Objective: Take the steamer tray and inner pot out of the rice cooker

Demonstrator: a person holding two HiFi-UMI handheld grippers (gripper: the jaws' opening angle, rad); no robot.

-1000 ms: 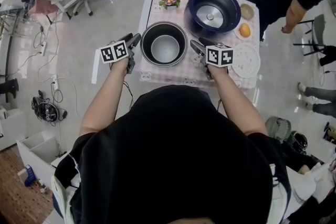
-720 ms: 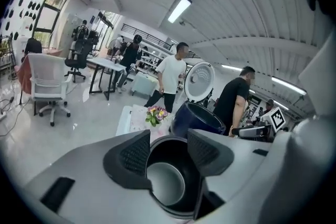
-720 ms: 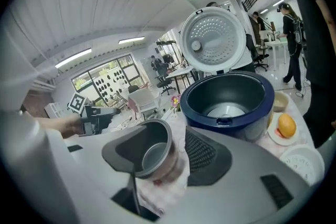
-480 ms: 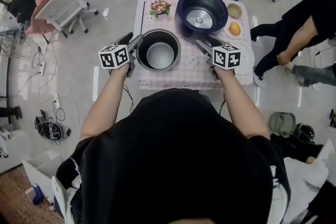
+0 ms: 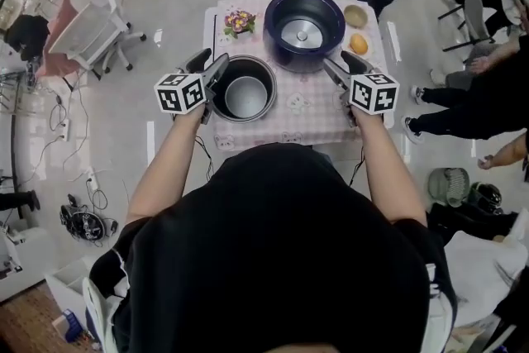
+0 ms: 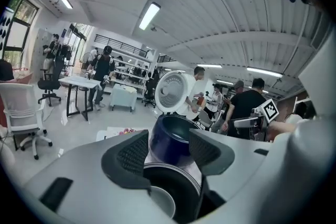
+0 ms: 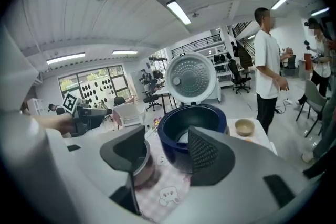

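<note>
Here both forearms (image 5: 169, 155) reach forward, left tool (image 5: 209, 66) and right tool (image 5: 341, 67) wide, empty, at 9 and 3 o'clock of the upright, silvery inner pot (image 5: 246, 89) on the bench (image 5: 299, 125).

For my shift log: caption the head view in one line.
Inner pot on the tablecloth beside the open rice cooker; left gripper and right gripper hover open.

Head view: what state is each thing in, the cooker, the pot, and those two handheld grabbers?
Rice cooker: lid up, no pot inside.
Inner pot: upright on the table, empty.
Left gripper: jaws apart, beside the pot, gripping nothing.
Right gripper: jaws apart, empty.
</note>
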